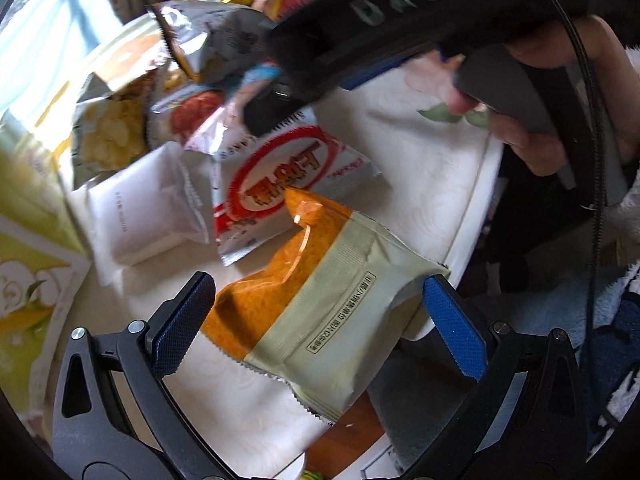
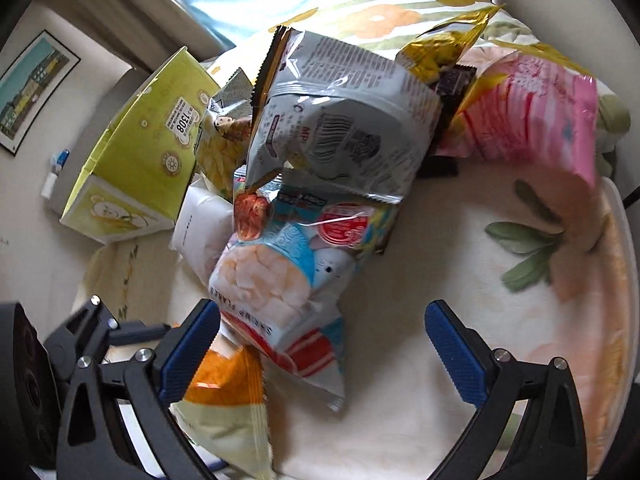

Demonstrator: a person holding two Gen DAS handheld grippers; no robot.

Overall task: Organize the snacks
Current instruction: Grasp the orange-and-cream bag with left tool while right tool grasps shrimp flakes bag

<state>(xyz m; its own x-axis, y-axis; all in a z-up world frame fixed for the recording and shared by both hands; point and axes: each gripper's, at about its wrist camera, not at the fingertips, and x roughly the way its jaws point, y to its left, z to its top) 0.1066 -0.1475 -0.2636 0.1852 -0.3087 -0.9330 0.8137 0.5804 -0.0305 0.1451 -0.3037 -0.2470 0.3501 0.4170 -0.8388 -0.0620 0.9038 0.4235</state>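
A heap of snack bags lies on a cream floral cloth (image 1: 432, 168). An orange and pale green packet (image 1: 320, 308) lies between the open jaws of my left gripper (image 1: 320, 324); it also shows in the right wrist view (image 2: 224, 404). Behind it lie a red and white bag (image 1: 280, 184), a white pouch (image 1: 148, 208) and a chips bag (image 1: 108, 136). My right gripper (image 2: 324, 348) is open above a shrimp flakes bag (image 2: 280, 292); its left finger (image 2: 188, 352) is near that bag's edge. A grey bag (image 2: 344, 128), a gold bag (image 2: 444, 52) and a pink bag (image 2: 532, 116) lie behind.
A yellow-green cardboard box (image 2: 140, 152) stands at the left of the heap, also in the left wrist view (image 1: 28, 288). The right gripper's black body (image 1: 360, 28) and the hand holding it cross above the heap. The table edge (image 1: 476, 208) runs at the right.
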